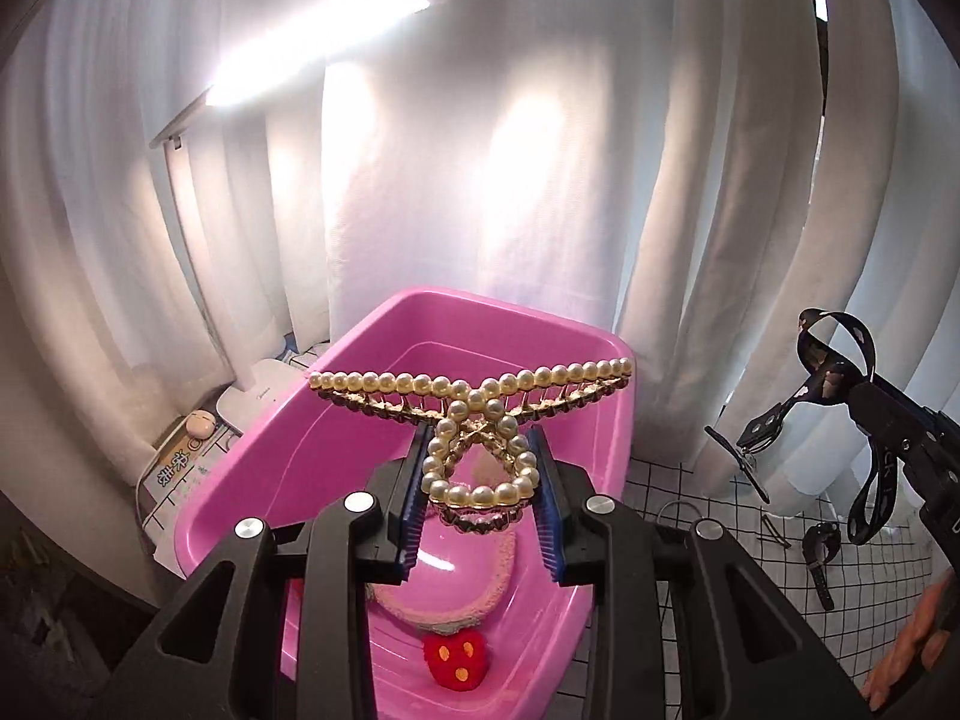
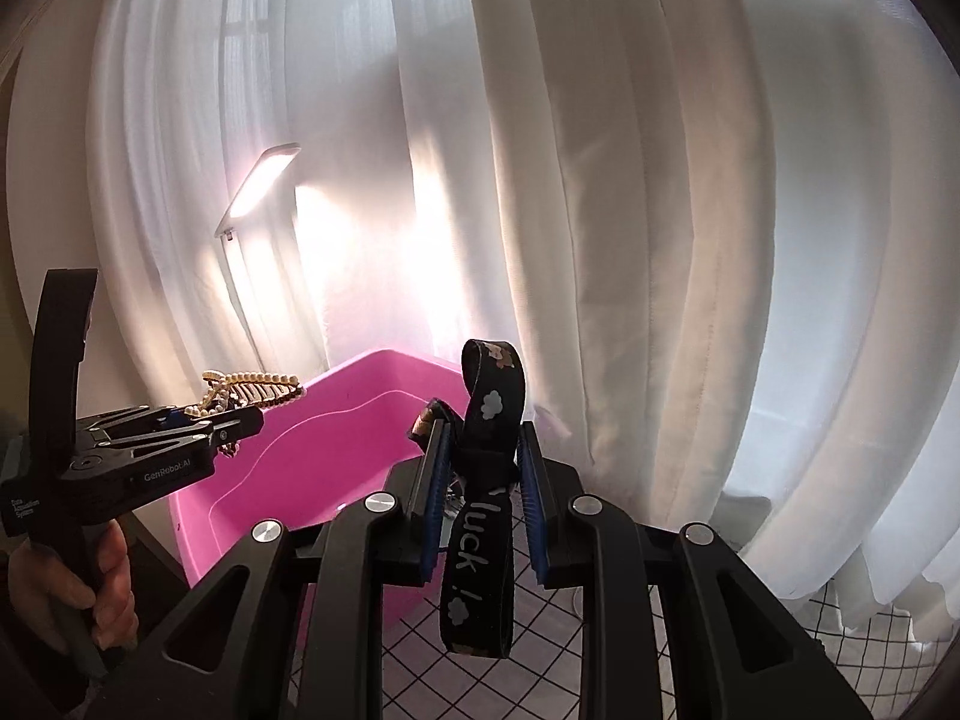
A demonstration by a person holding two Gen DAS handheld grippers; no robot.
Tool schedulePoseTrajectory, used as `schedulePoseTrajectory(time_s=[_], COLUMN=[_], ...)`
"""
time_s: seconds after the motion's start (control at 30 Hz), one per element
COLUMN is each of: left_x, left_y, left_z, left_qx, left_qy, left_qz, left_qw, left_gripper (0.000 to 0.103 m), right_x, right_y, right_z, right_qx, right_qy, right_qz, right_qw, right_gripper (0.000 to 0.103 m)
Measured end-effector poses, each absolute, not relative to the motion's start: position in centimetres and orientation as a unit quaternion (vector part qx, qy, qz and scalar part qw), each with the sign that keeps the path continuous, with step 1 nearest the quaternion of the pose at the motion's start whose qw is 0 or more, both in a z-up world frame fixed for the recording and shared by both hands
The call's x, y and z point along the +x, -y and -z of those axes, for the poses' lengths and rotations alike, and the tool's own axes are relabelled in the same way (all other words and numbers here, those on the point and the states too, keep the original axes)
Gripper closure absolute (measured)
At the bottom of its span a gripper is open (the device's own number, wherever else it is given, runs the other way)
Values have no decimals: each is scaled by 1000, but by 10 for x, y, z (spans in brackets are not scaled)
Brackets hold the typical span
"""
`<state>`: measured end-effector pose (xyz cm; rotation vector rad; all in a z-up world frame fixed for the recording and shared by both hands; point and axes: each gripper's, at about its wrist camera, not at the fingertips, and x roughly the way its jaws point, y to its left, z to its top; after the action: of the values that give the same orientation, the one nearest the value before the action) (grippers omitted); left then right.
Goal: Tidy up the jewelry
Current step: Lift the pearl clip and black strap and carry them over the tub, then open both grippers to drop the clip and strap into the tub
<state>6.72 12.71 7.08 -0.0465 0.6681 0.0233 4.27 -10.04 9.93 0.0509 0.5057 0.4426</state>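
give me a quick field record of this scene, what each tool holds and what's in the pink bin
left tool: shut on pearl hair claw, held above pink bin
right tool: shut on black printed strap, its loop hanging down past the fingers
bin contents: pink fuzzy-edged item, red strawberry-like plush
surface: white grid-pattern cloth
loose on cloth: black watch-like strap
background: white curtains, lit desk lamp

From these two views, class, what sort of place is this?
Probably a room at home, by a window: white curtains hang to the surface, a lit desk lamp stands behind, and a pink tub sits on a grid-patterned cloth.
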Motion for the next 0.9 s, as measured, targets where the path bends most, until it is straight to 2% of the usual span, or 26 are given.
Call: schedulePoseTrajectory(time_s=[0.4,0.9], left_x=[95,130], left_y=[-198,-218], left_z=[-25,20], left_qx=[-64,-86], left_qy=[-378,-466], left_qz=[-71,-93], left_qw=[921,876], left_gripper=[73,73], right_x=[109,176], right_y=[1,-55], right_z=[-78,-18], right_qx=[-2,-28], right_qy=[-304,-437], right_qz=[-273,-247], right_qw=[913,864], right_gripper=[81,81])
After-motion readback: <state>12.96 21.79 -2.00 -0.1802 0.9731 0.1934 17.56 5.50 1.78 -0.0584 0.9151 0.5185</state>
